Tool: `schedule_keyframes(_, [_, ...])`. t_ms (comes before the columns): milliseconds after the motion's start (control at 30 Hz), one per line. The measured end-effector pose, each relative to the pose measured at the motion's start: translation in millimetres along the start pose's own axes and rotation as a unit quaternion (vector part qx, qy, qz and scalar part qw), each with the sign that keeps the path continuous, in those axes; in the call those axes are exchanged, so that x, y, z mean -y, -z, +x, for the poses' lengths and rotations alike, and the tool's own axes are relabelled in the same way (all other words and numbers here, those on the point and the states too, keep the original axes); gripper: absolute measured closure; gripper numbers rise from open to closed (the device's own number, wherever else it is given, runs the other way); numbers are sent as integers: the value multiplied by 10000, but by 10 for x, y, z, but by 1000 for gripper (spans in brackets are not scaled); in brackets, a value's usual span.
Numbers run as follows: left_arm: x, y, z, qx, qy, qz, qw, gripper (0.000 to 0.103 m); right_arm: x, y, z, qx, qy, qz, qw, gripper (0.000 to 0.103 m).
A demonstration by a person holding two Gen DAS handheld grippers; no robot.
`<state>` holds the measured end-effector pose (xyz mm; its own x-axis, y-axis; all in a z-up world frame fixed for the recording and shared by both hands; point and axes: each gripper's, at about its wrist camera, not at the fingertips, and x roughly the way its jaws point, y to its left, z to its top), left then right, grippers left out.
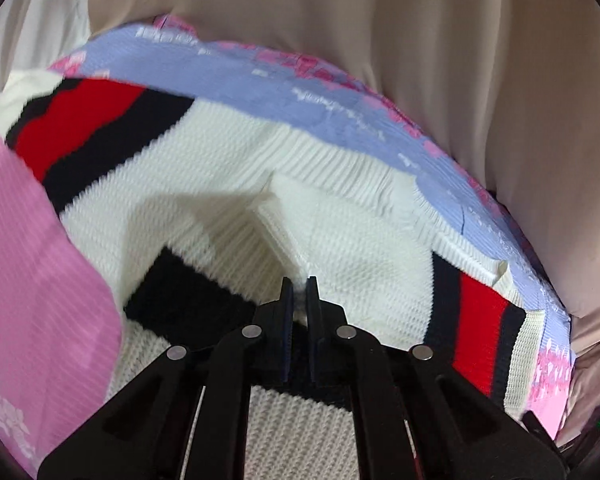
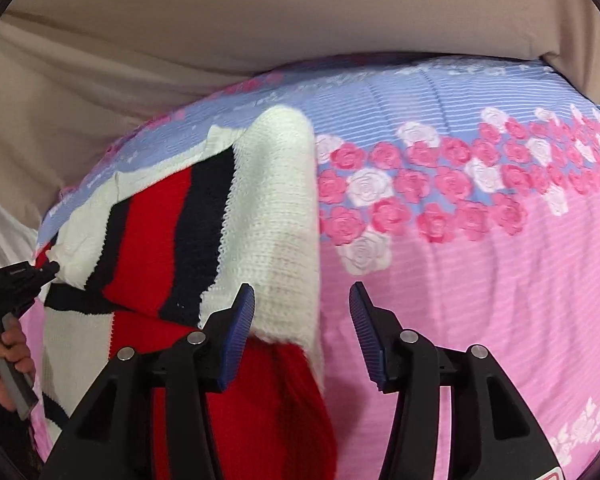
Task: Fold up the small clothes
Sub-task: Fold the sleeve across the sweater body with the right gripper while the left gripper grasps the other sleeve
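A small white knit sweater [image 1: 228, 184] with red and black stripes lies on a bed with a pink and lavender rose-print sheet [image 1: 28, 264]. My left gripper [image 1: 299, 286] is shut on a fold of the sweater near its ribbed hem. In the right wrist view the sweater [image 2: 204, 224] is folded over at the left, its white edge hanging between my fingers. My right gripper [image 2: 302, 312] is open, its left finger over the sweater's edge, its right finger over bare sheet [image 2: 460, 280]. The left gripper [image 2: 44, 270] shows at the far left, pinching the sweater.
A beige curtain or cloth [image 1: 420, 40] hangs behind the bed, also in the right wrist view [image 2: 180, 32]. A hand [image 2: 4, 360] holds the left gripper's handle at the left edge. The sheet extends to the right.
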<state>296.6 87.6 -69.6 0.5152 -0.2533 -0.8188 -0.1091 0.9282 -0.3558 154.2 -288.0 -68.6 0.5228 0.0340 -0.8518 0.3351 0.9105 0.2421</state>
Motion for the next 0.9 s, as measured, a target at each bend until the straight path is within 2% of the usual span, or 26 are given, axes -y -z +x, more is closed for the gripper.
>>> schedule_keyframes(33, [-13,16,5,-11,16,-57,10000,97,-30,-22,90,-91,-36,5,10000,54])
schedule_keyframes(100, [-100,31,14,16,38,-96,9999,97,-86,-63,196,-206,-104,-29,9997,83])
schedule_keyframes(200, [-102,45,-45,24,6,-5,10000,97,-81,-140,82,33,-5,-17,10000,92])
schedule_keyframes(233, [-119,47,-25,-11,-43,38,10000,97,-28,-133,40,119,63,24,9999,99])
schedule_keyframes(333, [-183,129,117,-241,-116,-19,9996,97,203,-71,169,-54,344,232,9991,100])
schedule_keyframes(433, [-145,159,96,-142,-167,101,9997,96,251,-76,156,-62,336,291,9990,99])
schedule_keyframes(567, [-162,148,107,-148,-180,143,9996,96,12,-162,-214,549,246,131,9981,99])
schedule_keyframes(667, [-139,145,118,-132,-215,188,9995,95,-174,-164,-38,337,291,-282,9986,99])
schedule_keyframes(733, [-132,154,117,-118,-226,175,9995,95,-168,-73,334,-180,541,-440,9974,103])
schedule_keyframes(800, [-140,143,113,-147,-169,107,9997,95,-207,-77,304,-82,578,-475,9972,103])
schedule_keyframes(900, [-332,60,-62,-7,94,-257,9996,92,-328,-65,8,118,455,-546,9974,103])
